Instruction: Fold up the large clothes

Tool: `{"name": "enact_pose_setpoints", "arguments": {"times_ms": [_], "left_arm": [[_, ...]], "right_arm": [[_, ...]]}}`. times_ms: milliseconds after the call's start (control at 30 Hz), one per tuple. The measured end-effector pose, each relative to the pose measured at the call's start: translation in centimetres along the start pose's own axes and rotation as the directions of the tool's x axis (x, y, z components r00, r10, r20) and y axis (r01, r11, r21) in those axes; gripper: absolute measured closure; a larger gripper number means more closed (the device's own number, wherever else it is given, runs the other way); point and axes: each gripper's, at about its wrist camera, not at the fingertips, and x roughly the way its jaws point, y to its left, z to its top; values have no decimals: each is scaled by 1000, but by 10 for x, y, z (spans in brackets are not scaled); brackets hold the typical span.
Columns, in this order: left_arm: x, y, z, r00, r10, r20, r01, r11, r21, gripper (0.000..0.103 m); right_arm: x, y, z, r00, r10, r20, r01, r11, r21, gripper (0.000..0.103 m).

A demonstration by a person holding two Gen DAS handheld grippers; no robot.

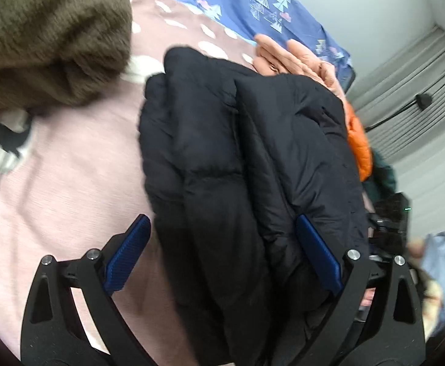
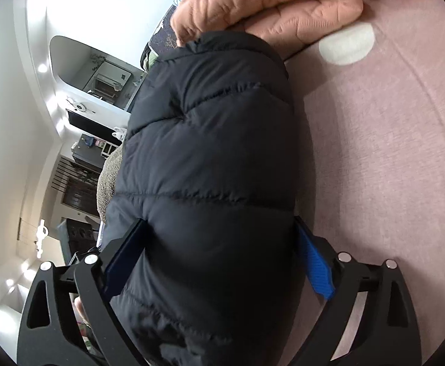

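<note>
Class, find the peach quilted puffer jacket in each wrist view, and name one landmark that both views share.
Left wrist view: peach quilted puffer jacket upper right of centre, behind the black puffer jacket.
Right wrist view: jacket along the top centre, above the black jacket.
Shared landmark: pink bedspread with white spots.

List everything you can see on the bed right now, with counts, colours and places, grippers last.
black quilted puffer jacket: one, black, bundled on the bedspread, between both grippers' jaws
peach quilted puffer jacket: one, peach, beyond the black jacket
orange puffer garment: one, orange, past the black jacket, mostly hidden
brown fuzzy fleece garment: one, olive-brown, heaped on the bedspread
blue patterned fabric: one, blue with tree print, far side
pink spotted bedspread: one, pink with white spots, beneath everything
left gripper: one, black with blue pads, open
right gripper: one, same colours, jaws wide around jacket
</note>
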Motion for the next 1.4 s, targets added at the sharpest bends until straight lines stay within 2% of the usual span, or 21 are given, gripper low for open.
{"name": "enact_pose_setpoints", "arguments": {"times_ms": [67,233,367,400,433,467,633,833,900,1200,1400], "left_arm": [[9,4,1,998,-56,-22,56,998,-26,6],[32,10,2,974,-218,-55,213,973,-92,6],[43,8,-1,962,-269,-54,264,960,-88,8],[44,6,-2,959,-278,-53,273,959,-80,14],[44,4,-3,952,-300,-53,296,952,-73,29],[43,4,-5,948,-314,-49,310,948,-69,38],[34,14,-4,912,-410,-29,406,909,-93,49],[27,10,-13,889,-458,-15,455,885,-101,61],[22,5,-15,879,-476,-12,473,876,-94,62],[-19,-17,-18,856,-517,26,517,855,-27,63],[-62,-34,-4,843,-531,82,529,847,44,63]], "right_arm": [[4,2,2,1000,7,-7,-7,1000,-10,7],[14,6,6,1000,10,-17,-11,999,-31,5],[19,10,6,1000,21,-12,-22,998,-60,7],[18,10,5,1000,28,-2,-28,998,-62,11],[18,9,4,999,31,5,-31,998,-61,13],[17,8,2,999,35,11,-34,998,-58,17],[11,-2,-4,998,51,30,-50,998,-30,28],[6,6,-9,995,78,59,-76,997,-28,45],[0,9,-14,994,88,70,-85,996,-38,49],[-34,42,-23,982,141,128,-128,986,-104,51],[-44,78,-3,972,177,154,-150,974,-172,51]]}}
